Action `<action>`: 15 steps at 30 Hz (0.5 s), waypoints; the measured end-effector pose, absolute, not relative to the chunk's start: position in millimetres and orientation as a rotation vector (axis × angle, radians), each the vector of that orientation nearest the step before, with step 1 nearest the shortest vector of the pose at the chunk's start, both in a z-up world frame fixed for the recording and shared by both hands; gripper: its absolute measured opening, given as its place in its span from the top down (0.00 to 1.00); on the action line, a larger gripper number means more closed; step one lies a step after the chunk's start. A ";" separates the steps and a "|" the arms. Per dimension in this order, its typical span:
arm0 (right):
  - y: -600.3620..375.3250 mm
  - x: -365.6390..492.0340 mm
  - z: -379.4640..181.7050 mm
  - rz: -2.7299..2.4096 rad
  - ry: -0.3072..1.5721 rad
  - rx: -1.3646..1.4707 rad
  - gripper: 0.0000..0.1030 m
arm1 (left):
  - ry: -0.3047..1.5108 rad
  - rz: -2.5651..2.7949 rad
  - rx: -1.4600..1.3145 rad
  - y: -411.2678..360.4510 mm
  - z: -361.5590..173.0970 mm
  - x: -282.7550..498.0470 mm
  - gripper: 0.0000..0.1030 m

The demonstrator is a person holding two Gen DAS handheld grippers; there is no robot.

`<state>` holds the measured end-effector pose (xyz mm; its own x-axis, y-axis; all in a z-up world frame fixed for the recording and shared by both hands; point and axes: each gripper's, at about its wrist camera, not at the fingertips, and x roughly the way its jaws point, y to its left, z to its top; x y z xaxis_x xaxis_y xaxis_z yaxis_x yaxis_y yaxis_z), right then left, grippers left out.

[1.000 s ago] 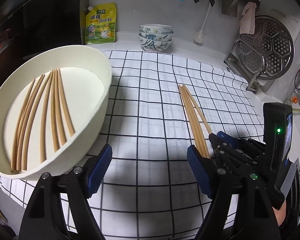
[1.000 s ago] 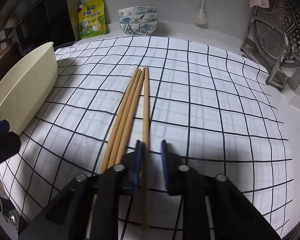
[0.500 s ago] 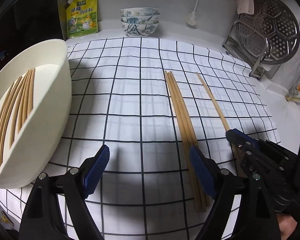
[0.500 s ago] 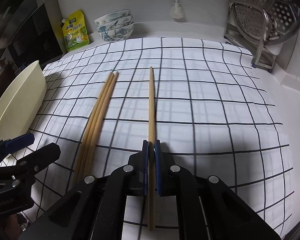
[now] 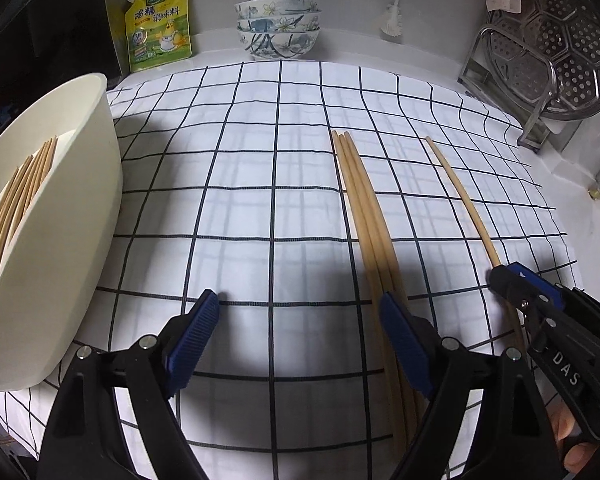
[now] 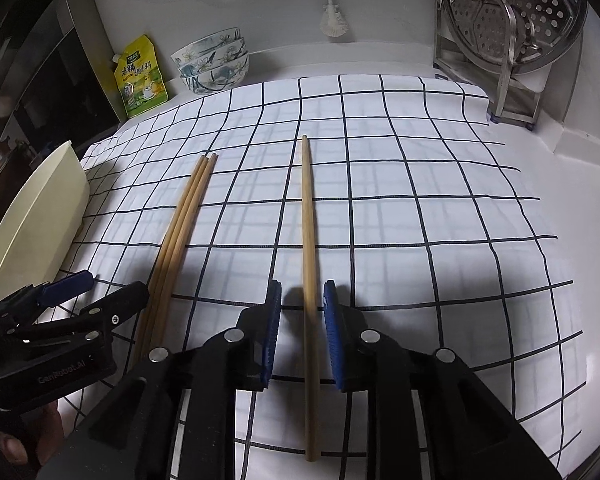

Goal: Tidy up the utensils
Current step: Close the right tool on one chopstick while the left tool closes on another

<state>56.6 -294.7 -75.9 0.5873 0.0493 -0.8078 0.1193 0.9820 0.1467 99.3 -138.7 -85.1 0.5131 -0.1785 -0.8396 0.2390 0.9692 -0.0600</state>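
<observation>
Three wooden chopsticks [image 5: 364, 216] lie bundled on the checked cloth [image 5: 240, 184]. My left gripper [image 5: 300, 308] hangs open over the cloth, its right finger [image 5: 400, 332] just above the bundle's near end. A single chopstick [image 6: 308, 208] lies apart to the right, between the pads of my right gripper [image 6: 303, 296]. Those jaws are opening, and a gap shows on both sides of the stick. The cream oval dish [image 5: 80, 200] at the left holds several chopsticks [image 5: 16, 200]. In the right wrist view the bundle [image 6: 188, 208] and the left gripper [image 6: 100, 292] show at the left.
A yellow seasoning pouch [image 5: 158, 24] and stacked patterned bowls [image 5: 278, 26] stand at the back wall. A metal steamer rack [image 5: 548, 48] leans at the back right, with a white brush [image 5: 392, 20] hanging beside it. The cloth's right edge [image 5: 560, 232] meets the white counter.
The right gripper shut on one chopstick, drew it rightward off the bundle and has now parted its pads. The left gripper moved right, away from the dish, over the bundle's near end.
</observation>
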 end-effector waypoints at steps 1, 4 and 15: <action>-295.0 56.7 -76.0 -0.040 0.944 0.195 0.80 | 0.999 -0.252 0.072 -139.9 -85.2 99.6 0.20; -294.8 57.0 -76.2 -0.044 0.945 0.195 0.80 | 0.998 -0.252 0.078 -142.2 -86.1 100.1 0.19; -295.2 56.8 -76.6 -0.046 0.947 0.194 0.78 | 0.998 -0.223 0.131 -142.6 -91.5 97.0 0.12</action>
<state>56.8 -295.2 -76.6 0.5849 0.0460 -0.8098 0.1238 0.9816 0.1452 97.0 -142.6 -91.5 0.5218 -0.1259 -0.8437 0.2454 0.9694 0.0071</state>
